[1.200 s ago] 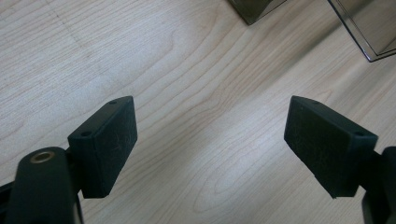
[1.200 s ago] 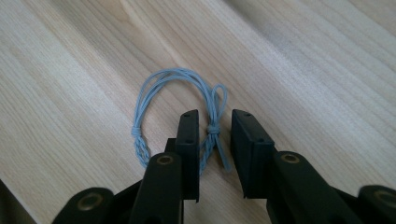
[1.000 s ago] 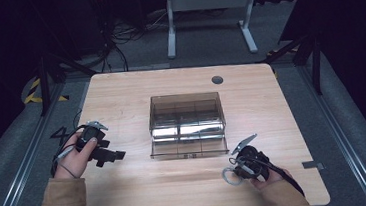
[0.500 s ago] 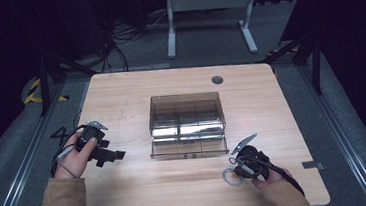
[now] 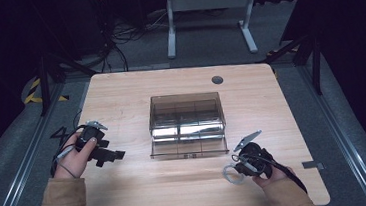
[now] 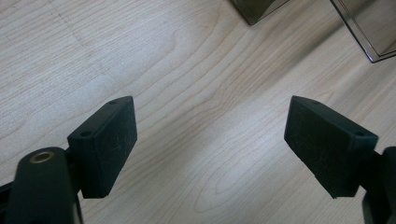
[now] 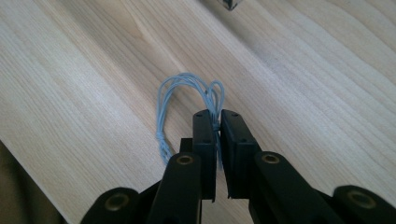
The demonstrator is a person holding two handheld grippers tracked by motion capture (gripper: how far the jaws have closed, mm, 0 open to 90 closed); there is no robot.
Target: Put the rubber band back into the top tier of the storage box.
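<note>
Centre of the wooden table (image 5: 129, 198) sits a smoky transparent organiser box (image 5: 187, 125), lid up at the far side, dividers splitting it into compartments; contents can't be made out through the glare. Near right, the right gripper (image 7: 218, 122) has its jaws pinched together on a looped bundle of thin pale-blue wire (image 7: 187, 100), the loop lying on the wood just left of that hand (image 5: 272, 175); near left, the left gripper (image 6: 210, 140) hovers over bare tabletop, jaws spread wide, nothing between them.
</note>
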